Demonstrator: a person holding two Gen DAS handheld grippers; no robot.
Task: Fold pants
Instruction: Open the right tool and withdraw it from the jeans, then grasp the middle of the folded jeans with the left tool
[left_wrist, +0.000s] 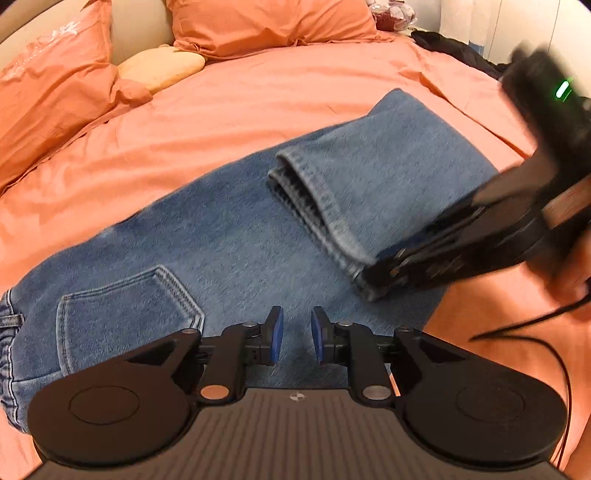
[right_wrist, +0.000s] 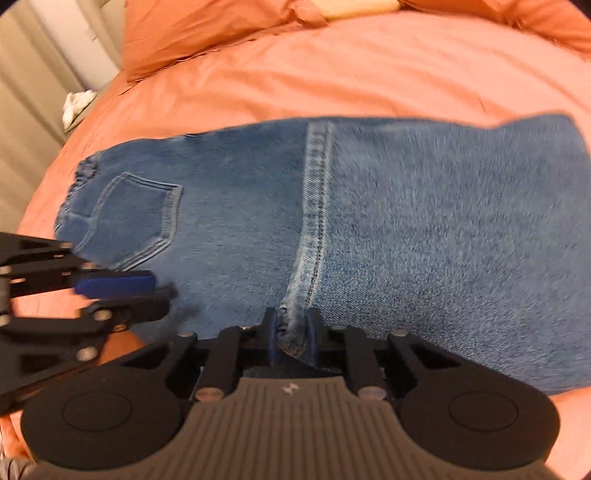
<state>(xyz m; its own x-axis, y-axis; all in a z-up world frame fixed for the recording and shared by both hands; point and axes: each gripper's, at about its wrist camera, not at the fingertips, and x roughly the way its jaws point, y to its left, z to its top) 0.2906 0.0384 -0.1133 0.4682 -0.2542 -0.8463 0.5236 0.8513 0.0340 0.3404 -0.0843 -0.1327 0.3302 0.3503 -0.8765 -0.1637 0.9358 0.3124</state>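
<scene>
Right wrist view has my right gripper (right_wrist: 291, 334) pinching the jeans (right_wrist: 406, 229) hem mid-fold, left gripper (left_wrist: 297, 334) slightly parted and seemingly empty; next, lay it toward the waistband.

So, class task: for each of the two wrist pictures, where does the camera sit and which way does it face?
Left wrist: on the left gripper, angled down at the jeans; its jaws are open.
Right wrist: on the right gripper, angled down, shut on the hem.
Shared: jeans, orange bed, back pocket, and each other's gripper.

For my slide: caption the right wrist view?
Right gripper pinching the jeans hem on an orange bedsheet.
</scene>
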